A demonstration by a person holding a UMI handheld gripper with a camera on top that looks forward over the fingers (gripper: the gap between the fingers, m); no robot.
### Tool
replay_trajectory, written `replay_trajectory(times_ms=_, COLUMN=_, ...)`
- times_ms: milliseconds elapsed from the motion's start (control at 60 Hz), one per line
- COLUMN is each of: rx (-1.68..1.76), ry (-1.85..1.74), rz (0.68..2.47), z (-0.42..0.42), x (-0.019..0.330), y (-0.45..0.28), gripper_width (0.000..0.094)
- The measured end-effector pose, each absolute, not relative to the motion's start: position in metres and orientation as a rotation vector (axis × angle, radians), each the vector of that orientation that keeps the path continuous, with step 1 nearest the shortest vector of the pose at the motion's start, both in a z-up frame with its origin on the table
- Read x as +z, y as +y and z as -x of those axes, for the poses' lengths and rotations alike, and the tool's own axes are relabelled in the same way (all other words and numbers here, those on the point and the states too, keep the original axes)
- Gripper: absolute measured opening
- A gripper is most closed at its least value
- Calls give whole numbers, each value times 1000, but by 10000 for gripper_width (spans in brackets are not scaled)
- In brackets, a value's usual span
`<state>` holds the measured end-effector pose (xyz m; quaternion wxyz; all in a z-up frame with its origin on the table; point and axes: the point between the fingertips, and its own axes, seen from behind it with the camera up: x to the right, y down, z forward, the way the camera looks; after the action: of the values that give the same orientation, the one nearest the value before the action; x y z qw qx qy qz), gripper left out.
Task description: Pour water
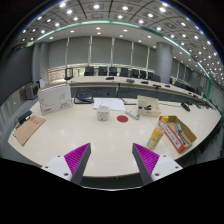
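A small white cup (103, 113) stands on the pale table (90, 135), well beyond my fingers. A red round coaster-like disc (122, 118) lies just right of it. My gripper (112, 160) hovers above the near part of the table, fingers wide apart, with nothing between the magenta pads (76, 156). No bottle or jug can be made out with certainty; a tan upright item (156, 107) stands to the right of the disc.
An orange and white box (178, 132) lies ahead of the right finger. A brown flat package (29, 128) lies far left. A white box (55, 98) stands at the table's far left. Desks and chairs (120, 73) fill the room behind.
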<state>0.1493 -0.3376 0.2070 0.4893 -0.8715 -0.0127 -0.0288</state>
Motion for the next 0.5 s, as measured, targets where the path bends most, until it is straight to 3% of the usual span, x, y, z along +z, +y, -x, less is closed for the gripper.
replay_trajectory(times_ms=317, rx=-110, ry=31, rz=2073, z=-339, x=129, y=-282, gripper_width=859)
replay_trajectory(times_ms=500, rx=-54, ry=23, rz=2022, z=-387, x=92, y=-214, gripper_width=854)
